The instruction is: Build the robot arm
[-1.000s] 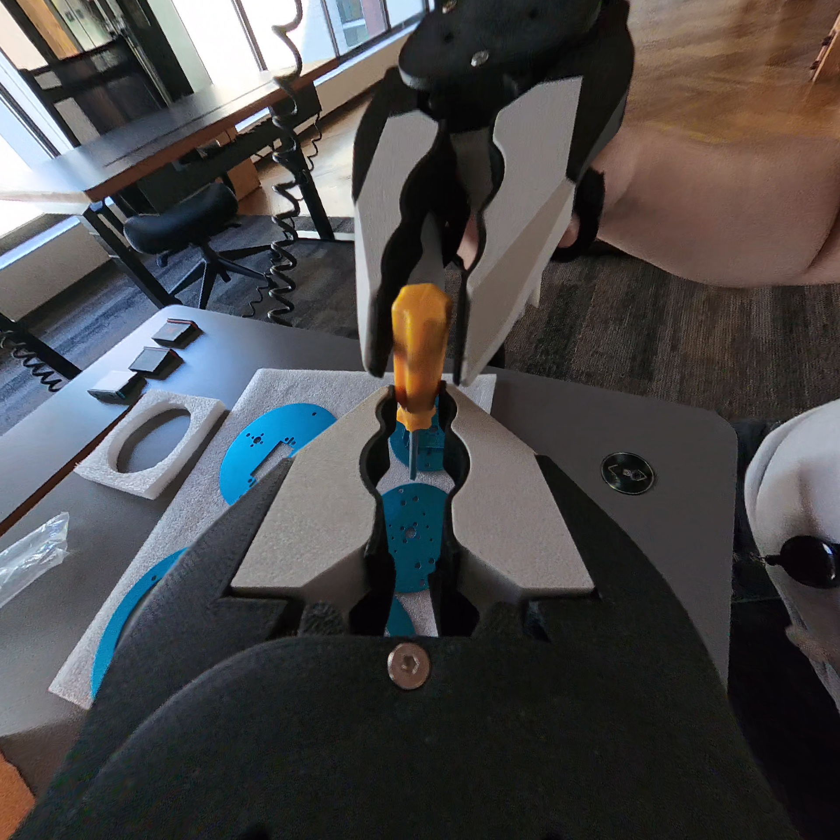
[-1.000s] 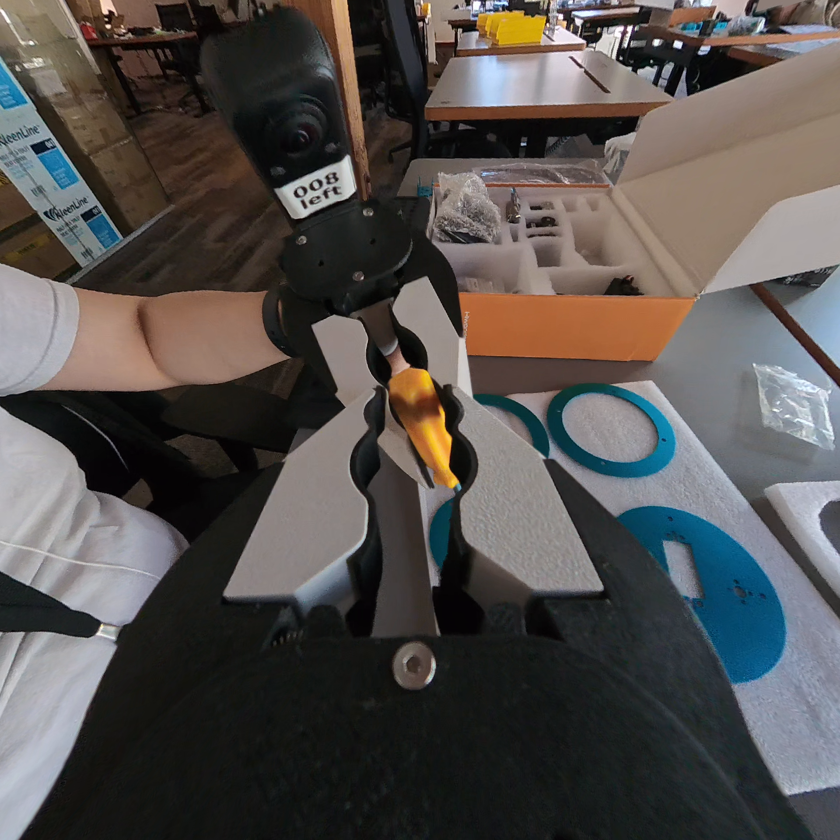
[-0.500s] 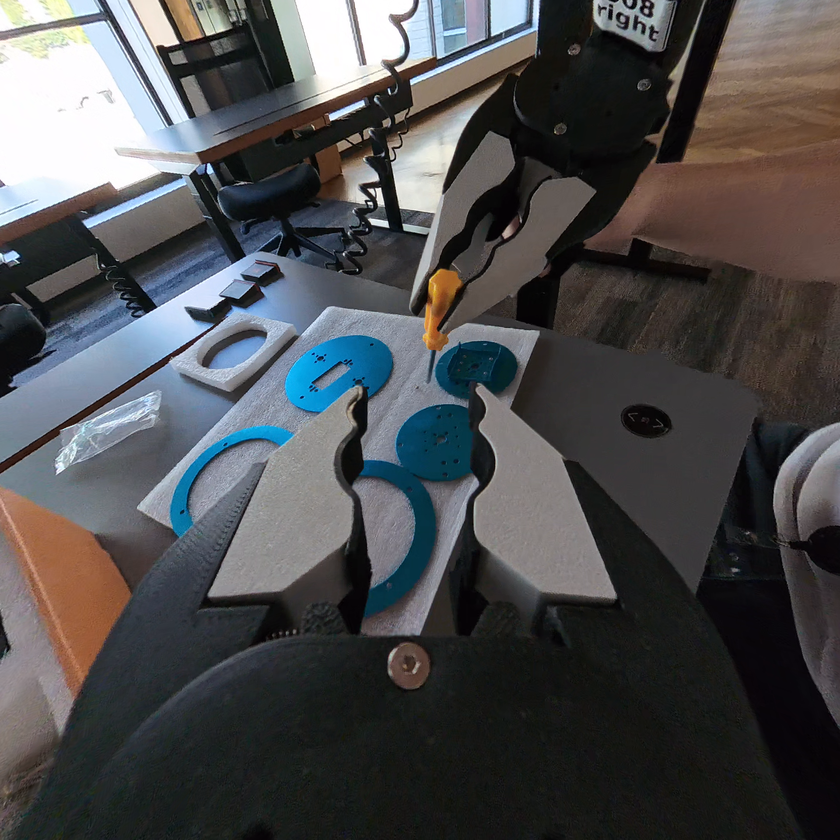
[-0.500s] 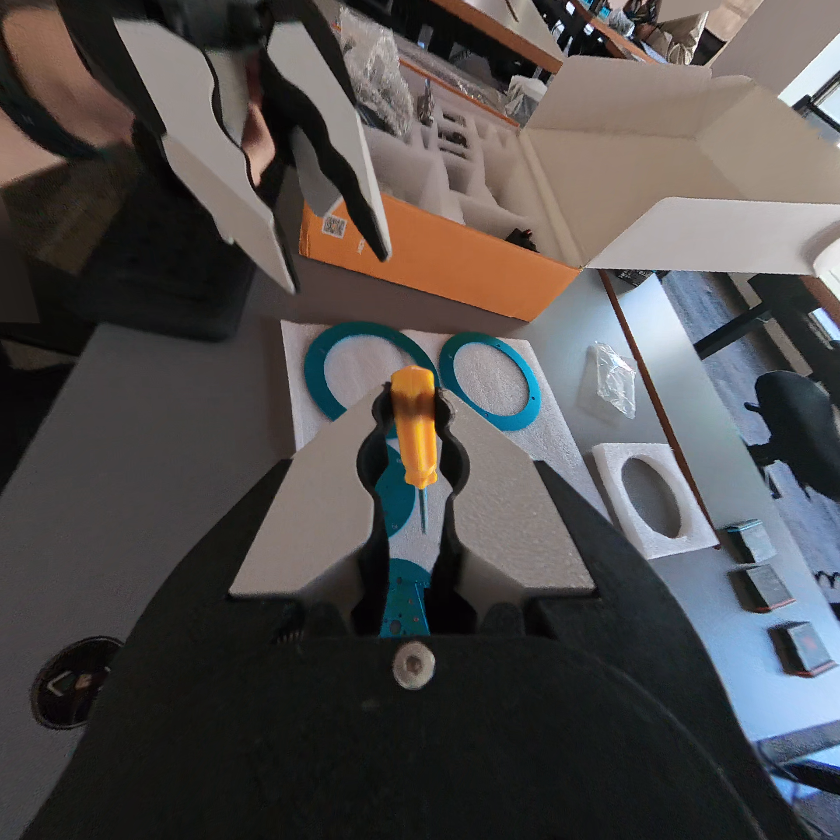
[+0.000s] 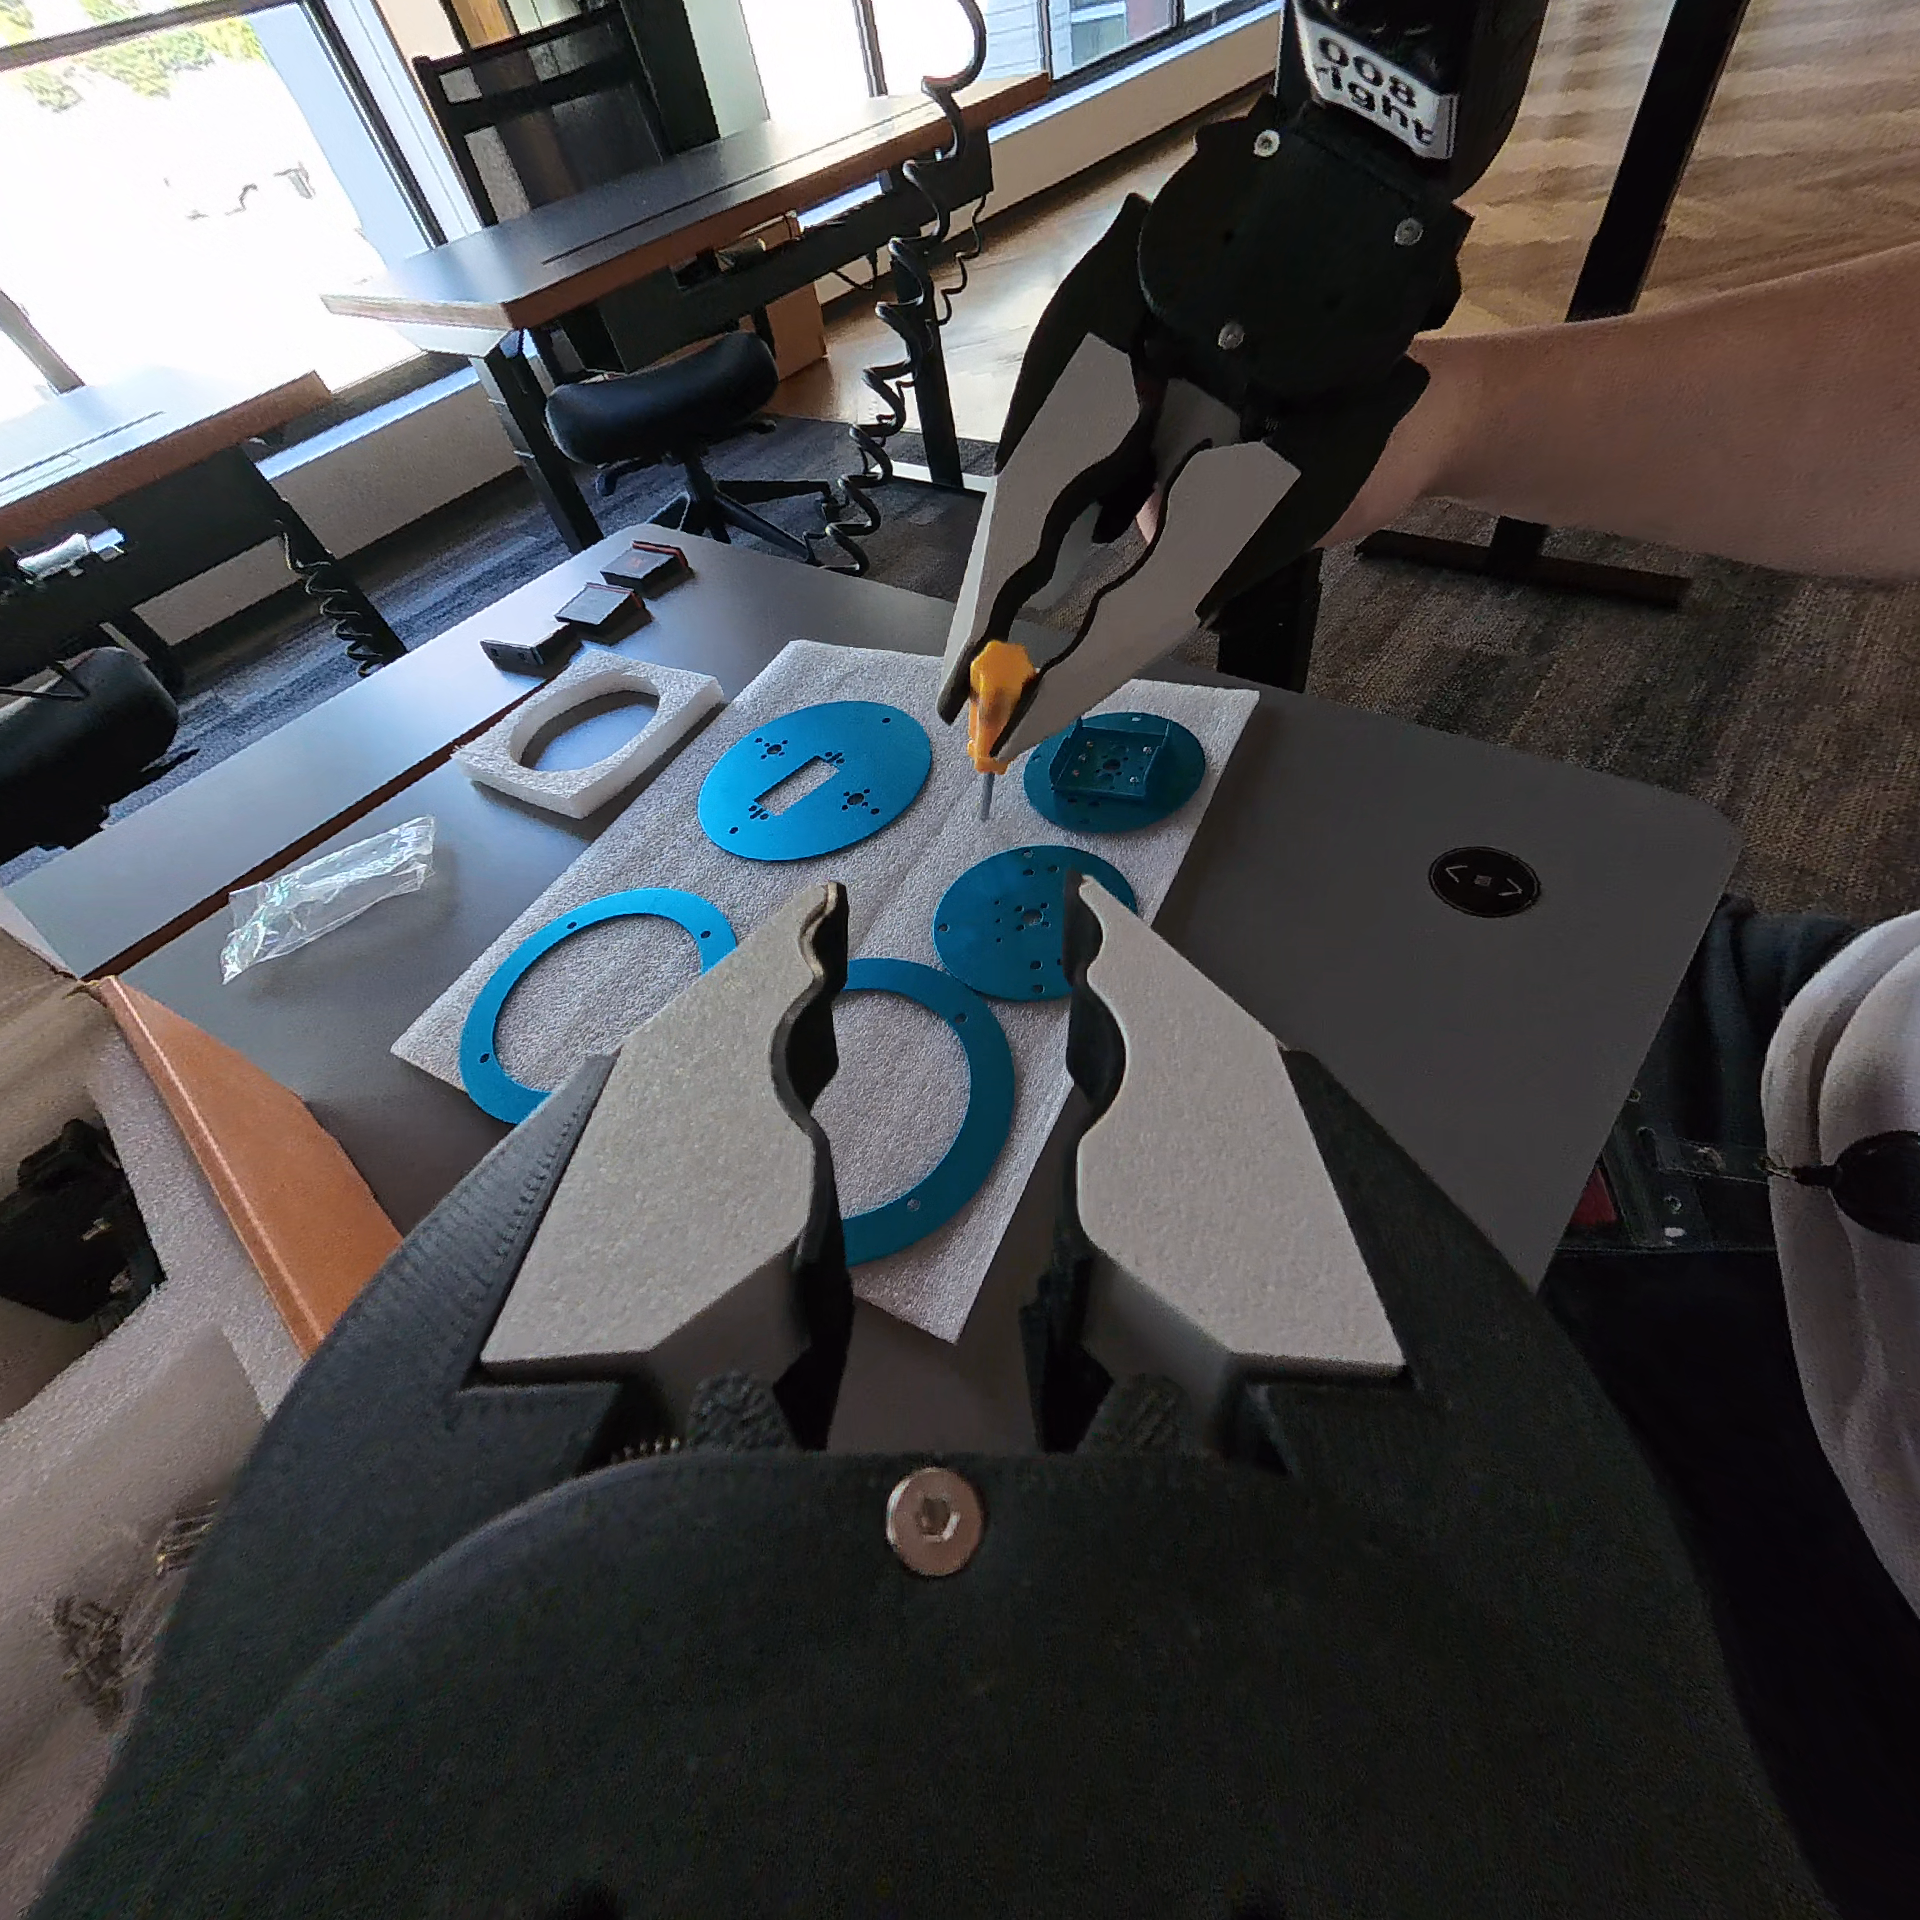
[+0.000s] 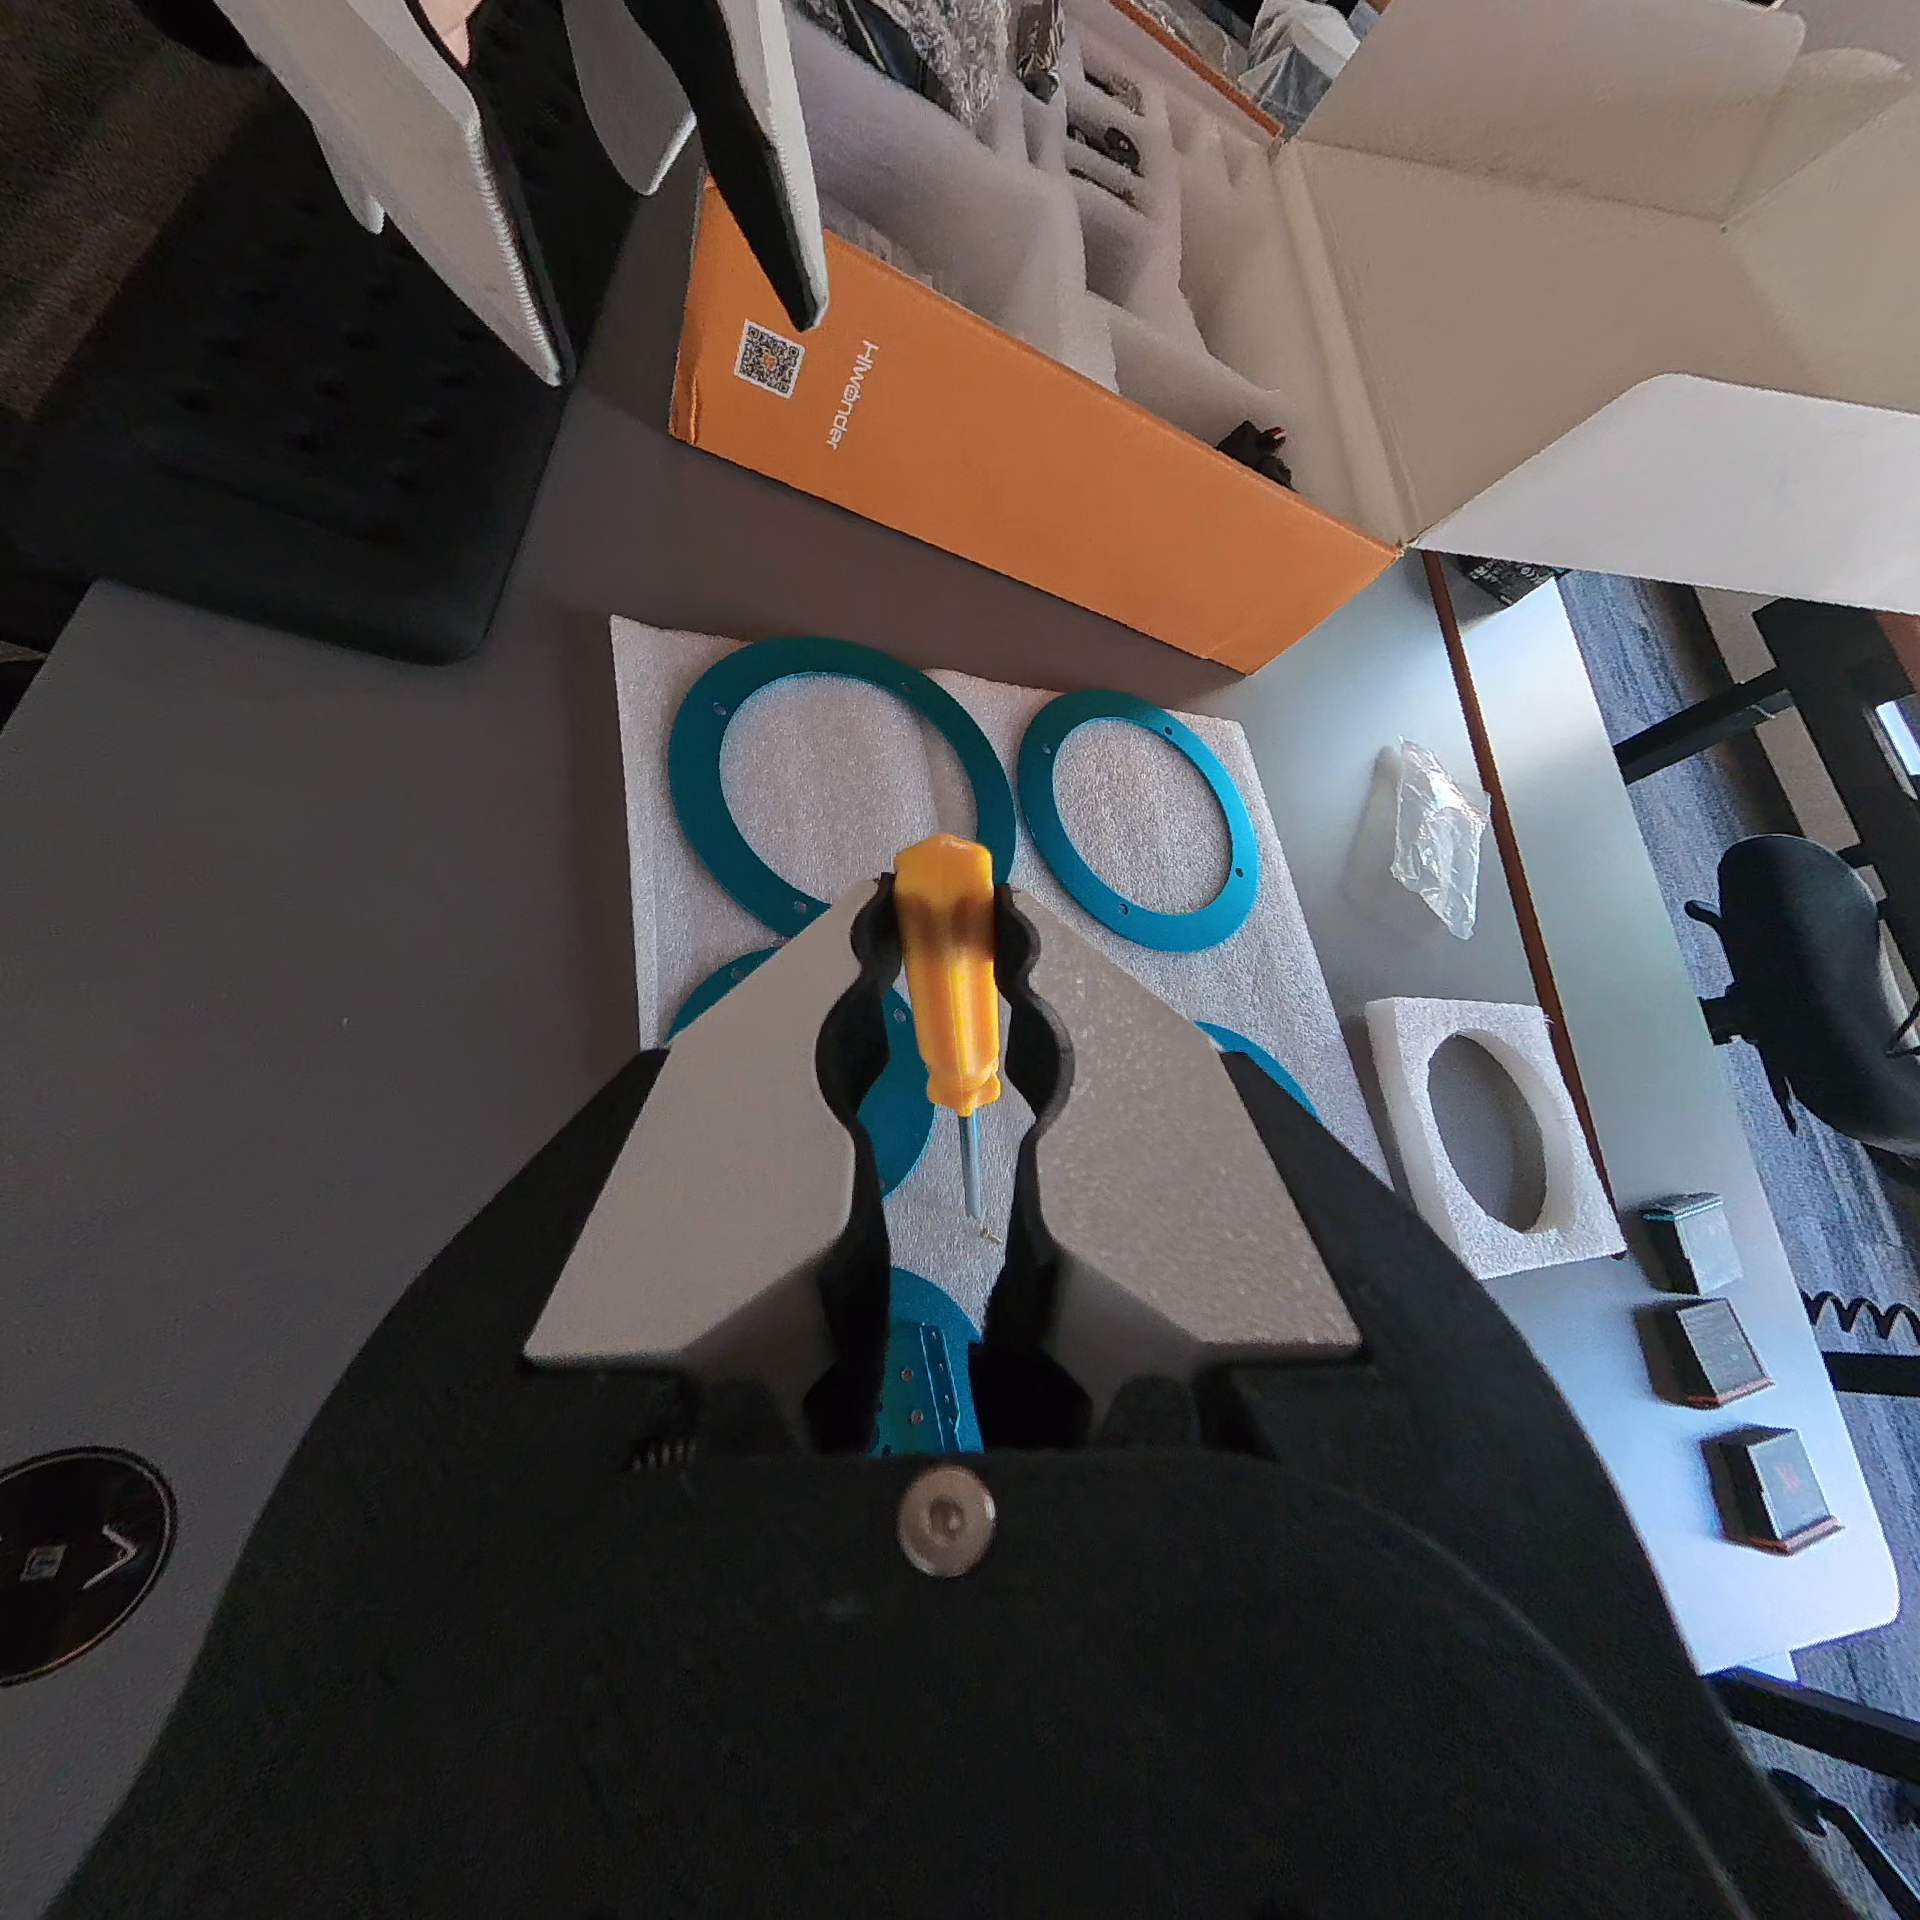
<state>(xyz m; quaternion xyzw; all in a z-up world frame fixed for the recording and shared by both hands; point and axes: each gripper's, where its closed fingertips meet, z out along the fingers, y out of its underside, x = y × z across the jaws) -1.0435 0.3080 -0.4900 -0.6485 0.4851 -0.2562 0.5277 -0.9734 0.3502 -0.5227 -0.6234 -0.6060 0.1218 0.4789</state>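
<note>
Grey table (image 5: 1403, 997) — orange screwdriver (image 6: 951, 987) between right gripper (image 6: 940, 914) fingers — left gripper (image 5: 951, 904) empty.

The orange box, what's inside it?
The orange box is open. Inside is white foam cut into little pockets, with small dark parts and crinkly bags in some. The left gripper's fingers cover one end, and the pocket bottoms stay hidden.

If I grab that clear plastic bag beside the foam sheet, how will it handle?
The clear plastic bag looks crumpled and thin, so probably floppy and very light. Its glossy film may slip between the left tongs, which are open. A push would likely slide it across the smooth table.
</note>
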